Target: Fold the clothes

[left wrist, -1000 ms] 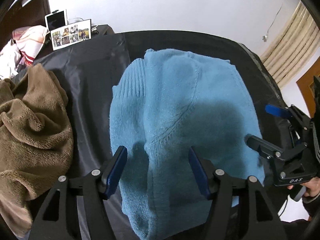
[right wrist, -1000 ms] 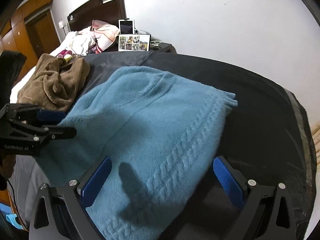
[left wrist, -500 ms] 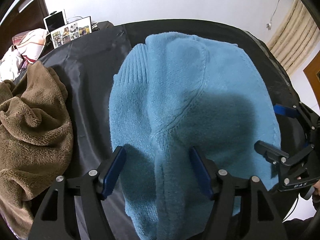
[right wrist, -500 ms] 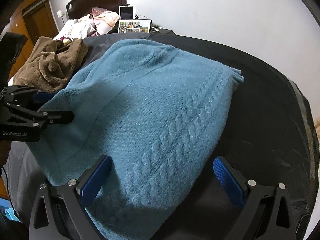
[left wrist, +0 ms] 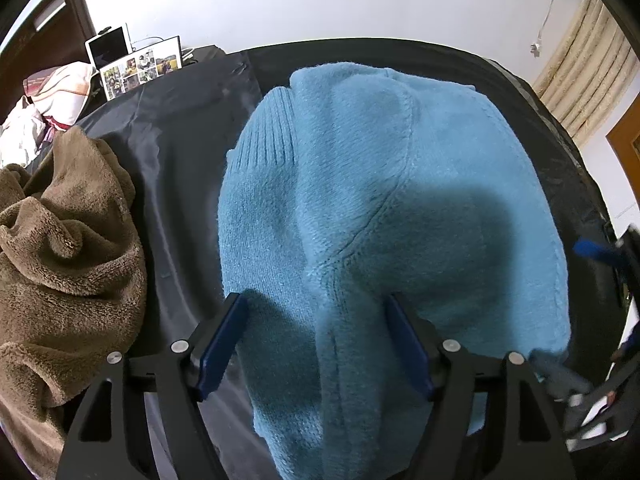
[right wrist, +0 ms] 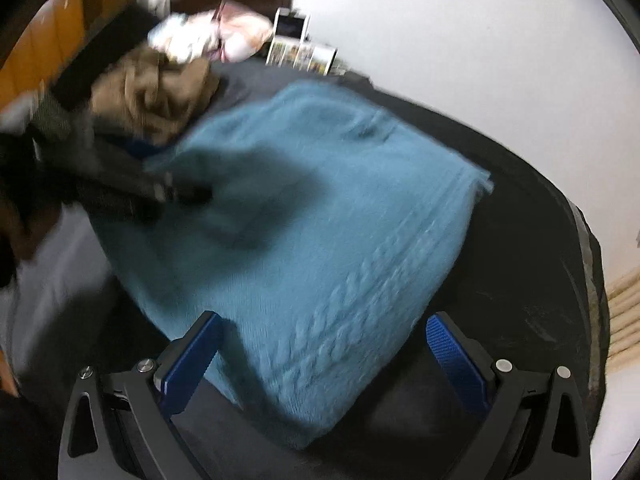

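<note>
Blue sweater (left wrist: pixel 384 208) lies folded on the black-covered tabletop (left wrist: pixel 184 168), long axis running away from both tools. Left tool (left wrist: pixel 316 344), jaws wide and just opening further, straddles its near end; right tool (right wrist: pixel 324 364), wide, empty, hangs over the cable-knit edge.

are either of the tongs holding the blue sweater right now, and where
Nothing is held. Both the left tongs and right tongs stand open above the blue sweater; the left has just been opening.
</note>
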Tool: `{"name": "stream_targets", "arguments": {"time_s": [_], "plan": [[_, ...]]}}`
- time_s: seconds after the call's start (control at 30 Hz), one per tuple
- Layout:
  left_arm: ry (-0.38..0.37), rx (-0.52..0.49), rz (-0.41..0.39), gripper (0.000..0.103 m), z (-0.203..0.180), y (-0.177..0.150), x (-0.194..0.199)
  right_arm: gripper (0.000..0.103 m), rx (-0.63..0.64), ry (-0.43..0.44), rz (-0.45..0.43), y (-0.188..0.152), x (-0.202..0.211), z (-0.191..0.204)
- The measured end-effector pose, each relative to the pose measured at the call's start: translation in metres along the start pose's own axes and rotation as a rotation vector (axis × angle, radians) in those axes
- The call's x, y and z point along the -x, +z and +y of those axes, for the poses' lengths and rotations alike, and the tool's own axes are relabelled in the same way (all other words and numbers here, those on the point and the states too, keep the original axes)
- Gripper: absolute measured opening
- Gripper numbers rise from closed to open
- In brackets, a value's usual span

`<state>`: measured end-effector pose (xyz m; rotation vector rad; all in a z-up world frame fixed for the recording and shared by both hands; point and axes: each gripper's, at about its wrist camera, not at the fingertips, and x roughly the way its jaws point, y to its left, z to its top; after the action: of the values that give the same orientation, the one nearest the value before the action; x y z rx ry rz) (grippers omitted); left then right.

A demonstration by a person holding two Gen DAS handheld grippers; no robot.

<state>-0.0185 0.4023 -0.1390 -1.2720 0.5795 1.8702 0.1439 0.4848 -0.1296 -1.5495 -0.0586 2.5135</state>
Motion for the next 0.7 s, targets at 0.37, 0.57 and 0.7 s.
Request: {"name": "stream_targets", "arguments": {"time_s": [0.37,0.57,0.7], "plan": [[0.006,0.013,0.003,0.082,0.005,-0.004,-0.003,0.103,-0.099,0.063,0.033,-0.009,-0.013,-0.01],[-0.029,0.066,0.007,0.082,0.015,-0.011,0.006,0.103,-0.164,0.054,-0.024,-0.022,0.01,-0.024],[-0.042,0.099,-0.006,0.082,0.022,-0.022,0.015,0.103,-0.22,0.019,-0.045,-0.049,0.032,-0.042]]}}
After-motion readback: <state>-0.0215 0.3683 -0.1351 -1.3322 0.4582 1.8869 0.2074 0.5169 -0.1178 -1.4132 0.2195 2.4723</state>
